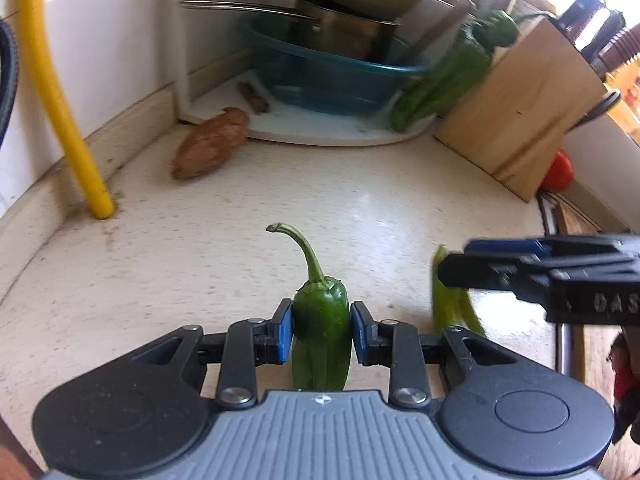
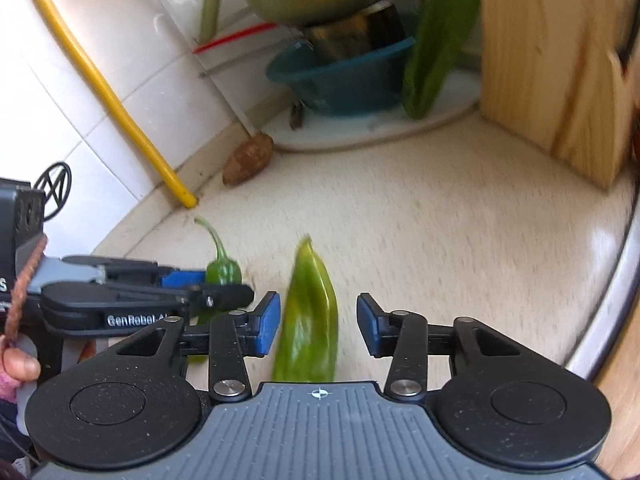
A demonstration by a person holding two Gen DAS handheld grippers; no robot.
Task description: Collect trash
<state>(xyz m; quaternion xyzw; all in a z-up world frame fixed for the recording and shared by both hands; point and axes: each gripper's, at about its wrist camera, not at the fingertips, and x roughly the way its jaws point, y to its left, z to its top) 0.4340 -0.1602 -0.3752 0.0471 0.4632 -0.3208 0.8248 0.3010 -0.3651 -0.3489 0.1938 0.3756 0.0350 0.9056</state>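
Observation:
A dark green pepper top with a curved stem (image 1: 320, 332) is clamped between the blue pads of my left gripper (image 1: 323, 326), stem pointing away, just over the speckled cream counter (image 1: 240, 260). The same pepper top (image 2: 224, 270) and the left gripper (image 2: 224, 284) appear at the left of the right wrist view. A pale yellow-green pepper strip (image 2: 310, 312) lies blurred between the pads of my right gripper (image 2: 318, 322), with a gap on each side, so that gripper is open. In the left wrist view, the right gripper (image 1: 456, 268) hovers over that strip (image 1: 444, 304).
A sweet potato (image 1: 210, 142) lies by the tiled wall near a yellow pipe (image 1: 68, 120). At the back a white tray (image 1: 320, 132) carries a blue basin (image 1: 332, 76), a pot and leaning green peppers (image 1: 444, 80). A wooden block (image 1: 524, 100) and a tomato (image 1: 560, 172) stand right.

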